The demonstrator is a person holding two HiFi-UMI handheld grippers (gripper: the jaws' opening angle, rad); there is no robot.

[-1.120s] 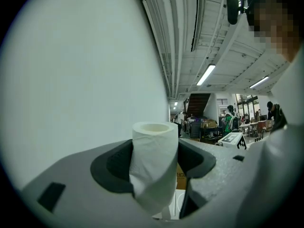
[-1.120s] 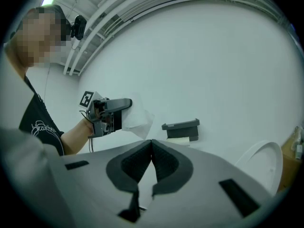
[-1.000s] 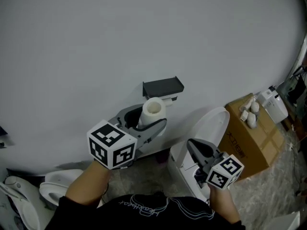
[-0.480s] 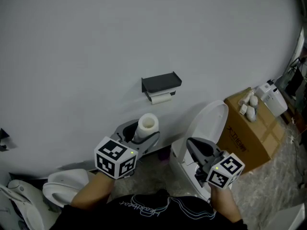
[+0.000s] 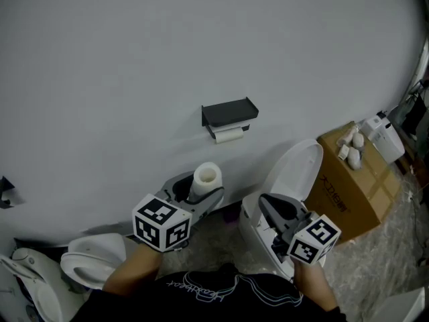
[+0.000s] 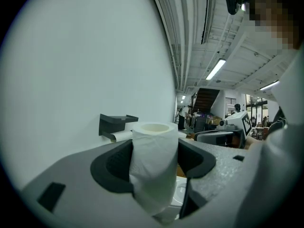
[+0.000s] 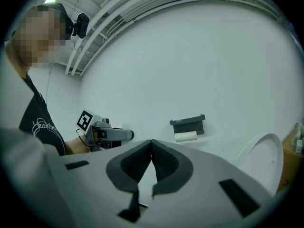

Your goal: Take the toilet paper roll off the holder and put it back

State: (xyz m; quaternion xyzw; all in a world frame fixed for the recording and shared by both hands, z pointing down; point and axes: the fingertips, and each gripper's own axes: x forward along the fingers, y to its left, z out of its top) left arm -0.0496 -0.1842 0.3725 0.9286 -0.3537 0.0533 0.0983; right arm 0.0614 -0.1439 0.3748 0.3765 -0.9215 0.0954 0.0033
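Observation:
The white toilet paper roll point(image 5: 206, 179) stands upright between the jaws of my left gripper point(image 5: 203, 192), which is shut on it; the pads press both its sides in the left gripper view point(image 6: 153, 167). The roll is held below and left of the black wall holder point(image 5: 230, 113), well apart from it. A white paper piece point(image 5: 229, 135) sits under the holder's shelf. The holder also shows in the left gripper view point(image 6: 116, 123) and the right gripper view point(image 7: 188, 124). My right gripper point(image 5: 267, 202) hovers over the toilet, its jaws shut with nothing between them point(image 7: 151, 146).
A white toilet with raised lid point(image 5: 295, 173) stands below the right gripper. A cardboard box point(image 5: 351, 194) with white items on top sits at the right. Another toilet bowl point(image 5: 90, 263) is on the floor at lower left. The wall point(image 5: 134, 59) is plain grey.
My left gripper has carried the roll down and away from the holder, then nearly stopped. The right gripper has stayed put.

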